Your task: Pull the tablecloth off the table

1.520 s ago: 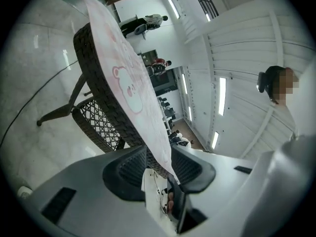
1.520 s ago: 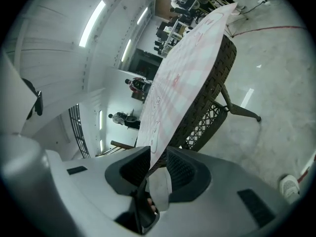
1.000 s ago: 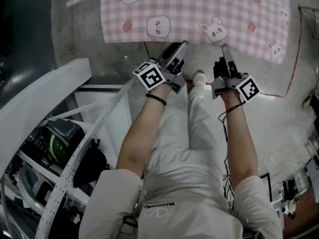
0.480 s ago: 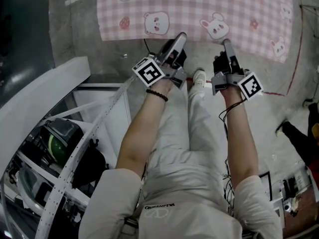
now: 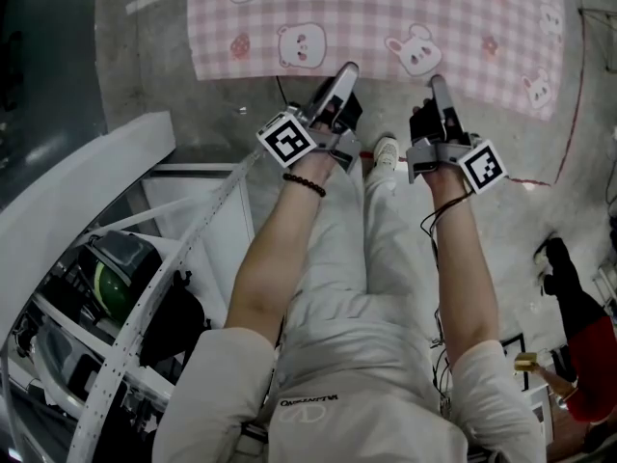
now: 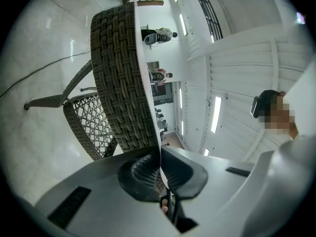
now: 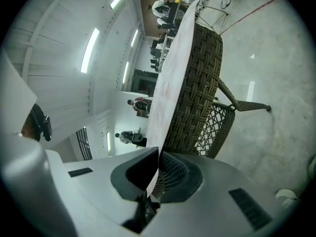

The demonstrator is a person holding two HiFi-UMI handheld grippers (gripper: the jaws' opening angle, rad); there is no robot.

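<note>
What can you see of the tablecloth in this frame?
The tablecloth is a thin pink-and-white checked fabric printed with cartoon animal faces. It lies spread over the top of the wicker table. Its near edge is pinched in two places, by the left gripper and the right gripper, both shut on it. In the gripper views it shows edge-on, as a thin sheet running into the jaws.
</note>
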